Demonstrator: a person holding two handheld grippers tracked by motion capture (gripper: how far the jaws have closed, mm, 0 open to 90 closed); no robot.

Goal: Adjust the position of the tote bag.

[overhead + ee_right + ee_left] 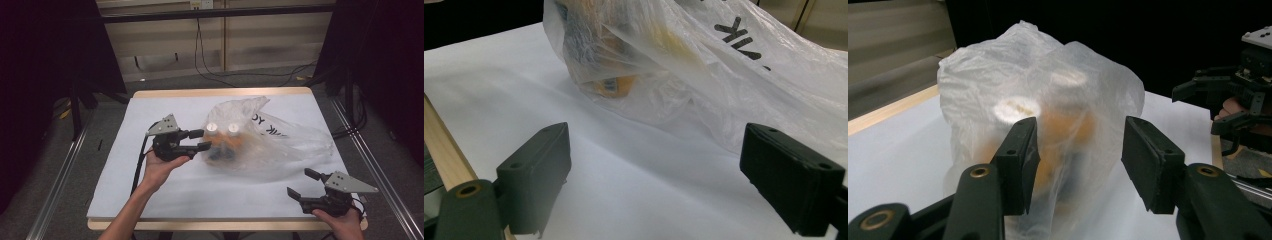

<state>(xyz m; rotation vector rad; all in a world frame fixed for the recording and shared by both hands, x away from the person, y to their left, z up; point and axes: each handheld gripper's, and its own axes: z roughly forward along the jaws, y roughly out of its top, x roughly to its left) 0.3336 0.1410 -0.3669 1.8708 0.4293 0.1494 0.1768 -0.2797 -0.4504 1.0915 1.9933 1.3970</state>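
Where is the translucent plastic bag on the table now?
In the high view, the translucent plastic bag lies near the middle of the white-covered table, just right of the open left gripper.

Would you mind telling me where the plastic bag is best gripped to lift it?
Probably the loose, empty film at the far right of the plastic bag, approached from the right: it lies flat and crumpled there, while the two white-capped bottles bulge its left end.
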